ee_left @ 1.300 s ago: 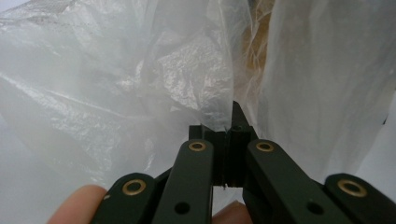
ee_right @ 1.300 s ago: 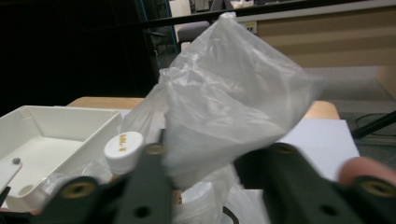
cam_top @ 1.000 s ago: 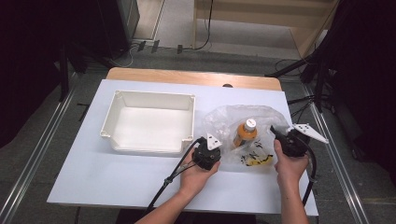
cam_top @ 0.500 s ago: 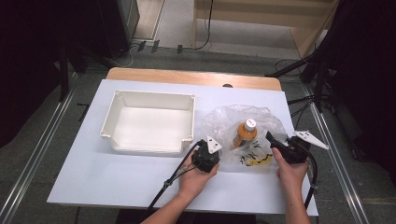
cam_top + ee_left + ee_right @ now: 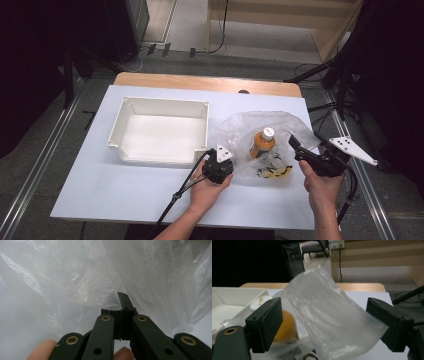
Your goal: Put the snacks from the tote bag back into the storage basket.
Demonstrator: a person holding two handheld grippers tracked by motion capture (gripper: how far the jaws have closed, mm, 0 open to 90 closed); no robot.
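Pinching the plastic bag [image 5: 250, 131], the left tongs [image 5: 121, 305] are closed (right tongs [image 5: 329, 323] gape around it).

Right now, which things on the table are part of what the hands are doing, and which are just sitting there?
In play:
left gripper, shut on the clear plastic bag
right gripper, open at the bag's other edge
orange bottle in the bag

Idle:
white tray

bag flap [image 5: 329, 315] stands between right gripper [image 5: 327, 322] fingers
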